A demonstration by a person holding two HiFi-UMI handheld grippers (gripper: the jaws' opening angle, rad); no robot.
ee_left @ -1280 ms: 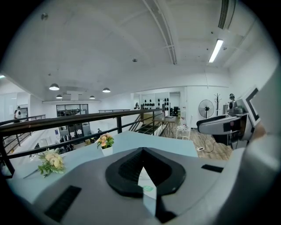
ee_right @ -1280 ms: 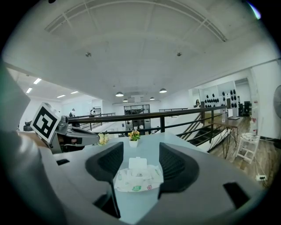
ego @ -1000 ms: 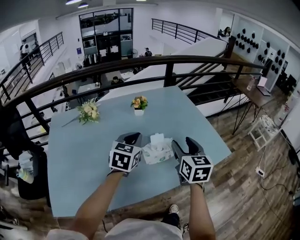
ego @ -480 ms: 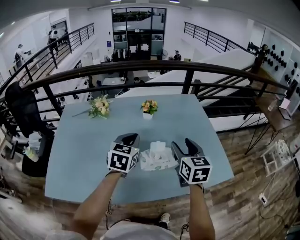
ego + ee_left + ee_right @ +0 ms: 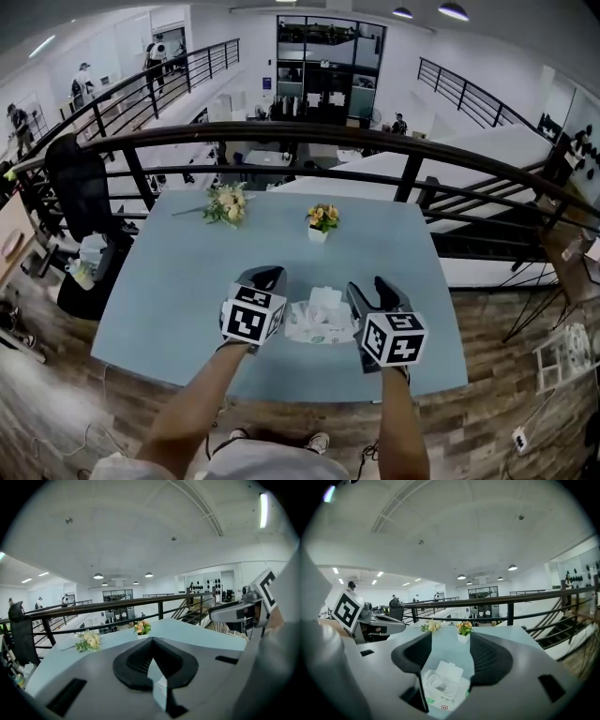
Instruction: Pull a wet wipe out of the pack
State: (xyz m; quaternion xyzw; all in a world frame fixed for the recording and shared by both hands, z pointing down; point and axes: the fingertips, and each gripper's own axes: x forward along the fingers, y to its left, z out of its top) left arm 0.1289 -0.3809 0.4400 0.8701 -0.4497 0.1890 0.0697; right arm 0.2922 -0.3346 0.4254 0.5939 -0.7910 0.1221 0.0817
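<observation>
A white wet wipe pack (image 5: 321, 322) lies on the light blue table (image 5: 169, 281), its flip lid (image 5: 325, 300) standing open. My left gripper (image 5: 266, 277) sits just left of the pack, apart from it, with its jaws shut on nothing. In the left gripper view the left gripper (image 5: 152, 644) shows its pads met, and the pack is out of sight. My right gripper (image 5: 372, 292) rests just right of the pack and is open. The right gripper view shows the pack (image 5: 442, 687) low between the spread jaws of the right gripper (image 5: 451, 649).
A small white vase of flowers (image 5: 320, 223) stands at the table's far middle, and a bouquet (image 5: 225, 202) lies at the far left. A dark railing (image 5: 281, 136) runs behind the table. A black chair (image 5: 80, 187) stands at the left.
The head view has swung, so the table sits more to the right in the picture. Both grippers keep their places beside the pack.
</observation>
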